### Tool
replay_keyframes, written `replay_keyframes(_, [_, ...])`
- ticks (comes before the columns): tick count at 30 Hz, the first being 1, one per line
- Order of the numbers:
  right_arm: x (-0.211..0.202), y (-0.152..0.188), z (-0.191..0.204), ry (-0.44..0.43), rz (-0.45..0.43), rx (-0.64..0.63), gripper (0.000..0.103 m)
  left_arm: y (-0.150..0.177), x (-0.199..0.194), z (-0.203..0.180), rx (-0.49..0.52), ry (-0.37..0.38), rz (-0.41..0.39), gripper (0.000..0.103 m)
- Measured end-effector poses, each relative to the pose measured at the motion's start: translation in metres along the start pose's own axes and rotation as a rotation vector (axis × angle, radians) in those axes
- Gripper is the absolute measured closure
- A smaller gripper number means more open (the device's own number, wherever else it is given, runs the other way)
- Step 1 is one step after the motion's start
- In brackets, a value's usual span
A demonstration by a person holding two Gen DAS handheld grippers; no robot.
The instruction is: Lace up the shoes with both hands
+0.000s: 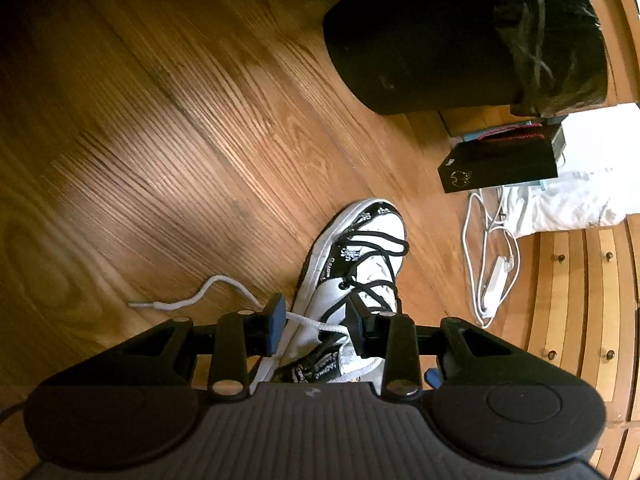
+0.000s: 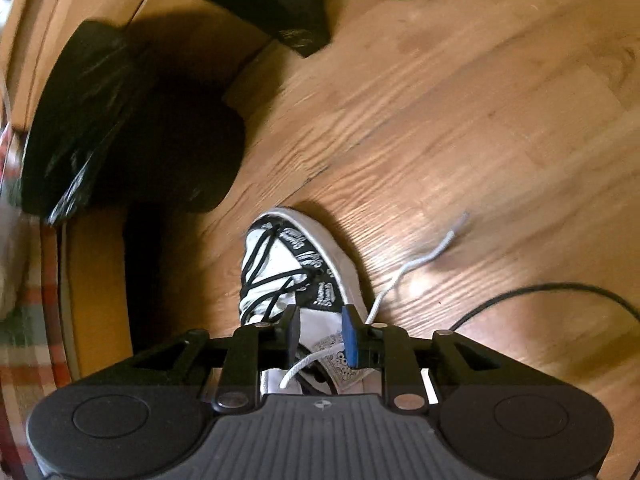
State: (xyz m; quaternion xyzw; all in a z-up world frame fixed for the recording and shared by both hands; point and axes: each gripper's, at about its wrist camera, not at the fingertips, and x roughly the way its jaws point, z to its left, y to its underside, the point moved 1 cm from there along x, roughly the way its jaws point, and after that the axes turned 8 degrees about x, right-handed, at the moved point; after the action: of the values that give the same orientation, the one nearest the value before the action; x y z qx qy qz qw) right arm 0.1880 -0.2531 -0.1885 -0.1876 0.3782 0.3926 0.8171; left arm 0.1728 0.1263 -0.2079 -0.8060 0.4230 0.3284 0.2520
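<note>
A black-and-white sneaker (image 1: 360, 248) stands on the wooden floor, loosely threaded with a black lace (image 1: 380, 240). A white lace (image 1: 188, 300) trails from the floor on the left across the shoe's collar. It passes between the fingers of my left gripper (image 1: 316, 324), which is open just above the shoe's upper, and lies close to the left pad. In the right wrist view the same sneaker (image 2: 280, 264) lies under my right gripper (image 2: 322, 334), also open. There the white lace (image 2: 416, 264) runs off to the right, behind the right finger, and a loose loop of it hangs below the pads.
A black bin (image 1: 440, 40) lined with a black bag stands beyond the shoe. A black gift bag (image 1: 500, 160), a white charger cable (image 1: 488, 264) and slatted wooden furniture (image 1: 580, 300) are at the right. A black cable (image 2: 540, 292) crosses the floor.
</note>
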Motion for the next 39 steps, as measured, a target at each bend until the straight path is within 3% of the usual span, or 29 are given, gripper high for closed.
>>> replay_keyframes(10, [0.010,0.008,-0.006,0.025,0.039,0.011,0.076,0.004,0.017,0.002,-0.032,0.020,0.039,0.067])
replay_keyframes(26, [0.027,0.017,0.001,0.013,0.079,-0.005,0.075,0.005,0.029,-0.003,-0.002,0.034,0.064,0.068])
replay_keyframes(30, [0.030,0.019,0.004,0.009,0.076,-0.026,0.081,0.006,0.030,-0.006,0.015,0.047,0.061,0.073])
replay_keyframes(39, [0.031,0.018,0.011,0.015,0.032,-0.071,0.086,0.006,0.029,-0.010,0.034,0.057,0.042,0.073])
